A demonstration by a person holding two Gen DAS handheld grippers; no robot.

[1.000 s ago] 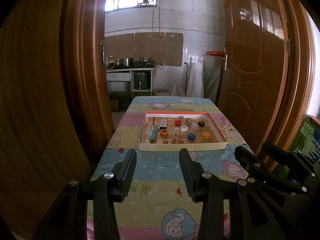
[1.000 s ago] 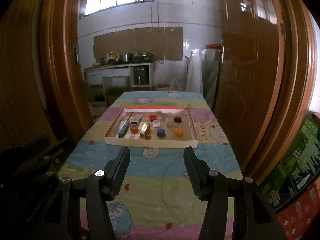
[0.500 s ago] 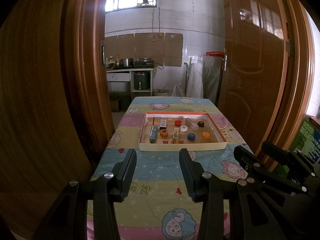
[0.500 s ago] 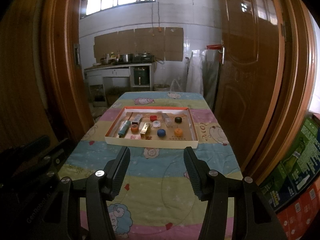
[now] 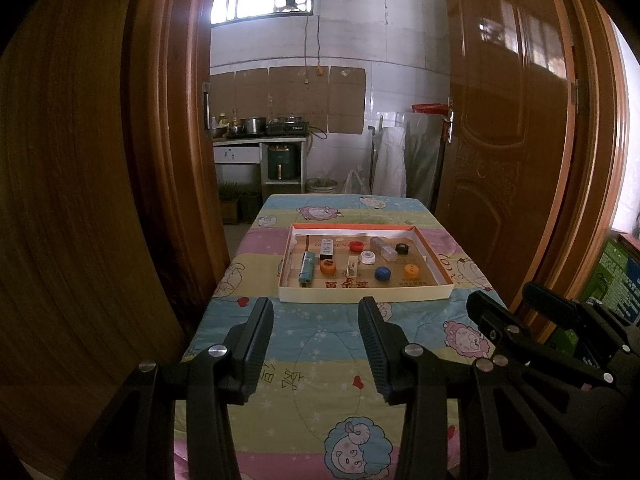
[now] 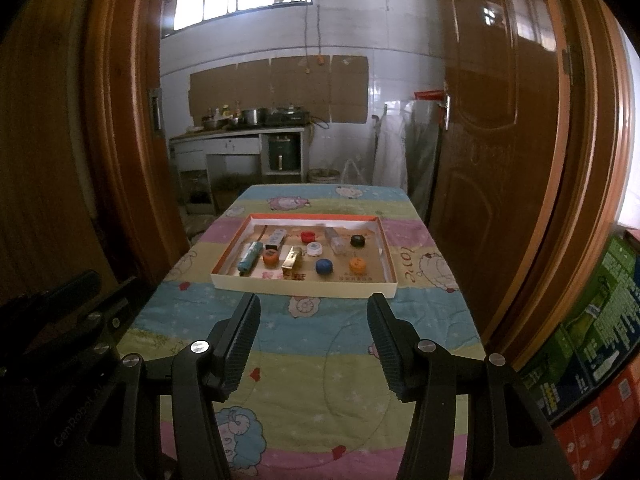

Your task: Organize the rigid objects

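A doorway framed in glossy brown wood opened onto a tiled kitchen, and in front of it stood a table under a cartoon-sheep cloth (image 5: 320,344). The left gripper (image 5: 316,334) hovered over the near end of that cloth, jaws spread wide with nothing between them. The right gripper (image 6: 314,330) hung beside it, just as wide and just as empty.

Ahead of both, well beyond the fingertips, lay the shallow cardboard tray (image 6: 304,286) with its orange rim. Inside it the small pieces sat loose and apart: a blue cap (image 6: 323,266), an orange cap (image 6: 357,265), a black cap (image 6: 357,241), a red cap (image 6: 307,236), a white cap (image 6: 314,249), a gold block (image 6: 291,258), a teal tube (image 6: 249,256) on the left side, and a clear little box (image 6: 337,245).

By the look of them these were light, hard and smooth, so likely to skid or tip if nudged. The caps looked best pinched across their round sides, the tube and gold block across the narrow width. The clear box seemed the slipperiest.
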